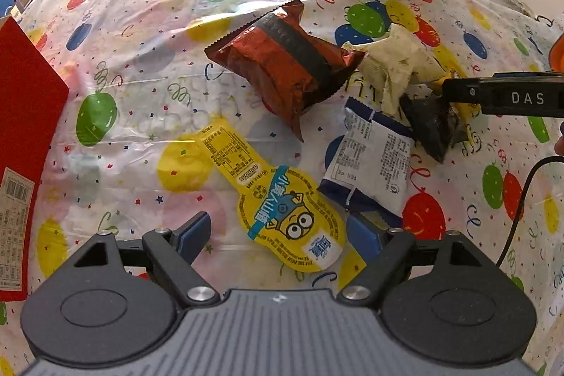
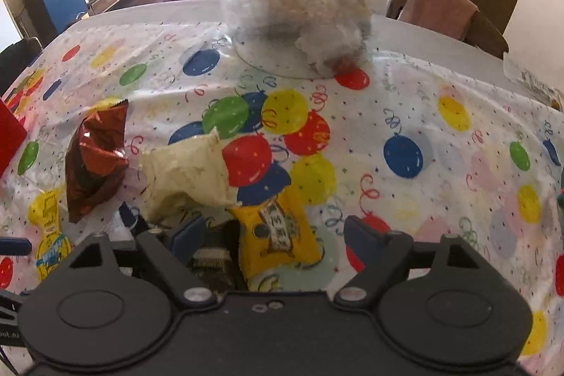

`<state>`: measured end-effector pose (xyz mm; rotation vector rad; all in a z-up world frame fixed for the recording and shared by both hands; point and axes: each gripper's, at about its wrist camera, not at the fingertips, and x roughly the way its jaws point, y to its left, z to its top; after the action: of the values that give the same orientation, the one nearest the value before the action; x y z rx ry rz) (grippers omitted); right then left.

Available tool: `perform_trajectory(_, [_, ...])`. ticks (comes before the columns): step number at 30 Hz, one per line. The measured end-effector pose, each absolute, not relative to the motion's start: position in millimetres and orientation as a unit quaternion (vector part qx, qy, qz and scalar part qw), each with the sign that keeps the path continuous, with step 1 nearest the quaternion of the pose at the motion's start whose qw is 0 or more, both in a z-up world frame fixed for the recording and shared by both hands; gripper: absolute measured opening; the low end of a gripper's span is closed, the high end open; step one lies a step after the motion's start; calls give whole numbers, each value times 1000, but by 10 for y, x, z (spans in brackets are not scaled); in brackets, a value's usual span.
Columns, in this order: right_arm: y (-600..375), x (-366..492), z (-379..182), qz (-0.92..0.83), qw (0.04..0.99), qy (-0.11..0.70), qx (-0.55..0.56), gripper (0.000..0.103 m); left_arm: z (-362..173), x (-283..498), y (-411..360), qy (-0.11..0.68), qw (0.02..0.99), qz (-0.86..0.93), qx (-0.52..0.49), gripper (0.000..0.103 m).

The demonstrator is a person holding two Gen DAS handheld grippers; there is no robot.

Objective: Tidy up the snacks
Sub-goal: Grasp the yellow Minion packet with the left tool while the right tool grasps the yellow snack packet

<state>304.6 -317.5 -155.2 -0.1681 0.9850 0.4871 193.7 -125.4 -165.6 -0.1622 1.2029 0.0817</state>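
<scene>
My left gripper (image 1: 280,229) hangs open over a yellow cartoon-printed snack pack (image 1: 282,199), which lies flat between its blue pads without touching them. Beyond it lie a red-brown foil bag (image 1: 289,59), a cream packet (image 1: 398,59), a blue-and-white packet (image 1: 373,164) and a black packet (image 1: 433,125). My right gripper (image 2: 275,235) is open above a small yellow packet (image 2: 278,235), with gaps at both pads. The foil bag (image 2: 95,161) and cream packet (image 2: 187,171) lie to its left. One black finger of the right gripper (image 1: 493,94) reaches in over the black packet.
A clear plastic tub (image 2: 306,6) holding pale snacks stands at the back of the balloon-print tablecloth (image 2: 405,129). A red box (image 1: 24,115) stands at the left edge. A chair with a pink cloth (image 2: 440,9) is behind the table. A black cable (image 1: 521,199) hangs at the right.
</scene>
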Motion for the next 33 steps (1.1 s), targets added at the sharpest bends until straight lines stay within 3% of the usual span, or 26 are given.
perform_trajectory(9, [-3175,3151,-1656,224,845,479,-81,73,-1682,1943,-1267,561,824,38,-75,84])
perform_trajectory(13, [-3173,3120,-1713,227,839,487,-88,59,-1670,1926,-1278,560,825,31,-73,78])
perform_trajectory(17, [-3161,3056,-1738,225,842,481,-101,53,-1645,1910,-1264,560,824,25,-80,65])
perform_trajectory(22, [-3187,3004,-1702,225,846,475,-94,43,-1643,1886,-1201,559,822,12,-108,64])
perform_trajectory(33, [-3293,2754,-1550,205,853,473,-83,42,-1624,1760,-1023,552,824,2,-131,64])
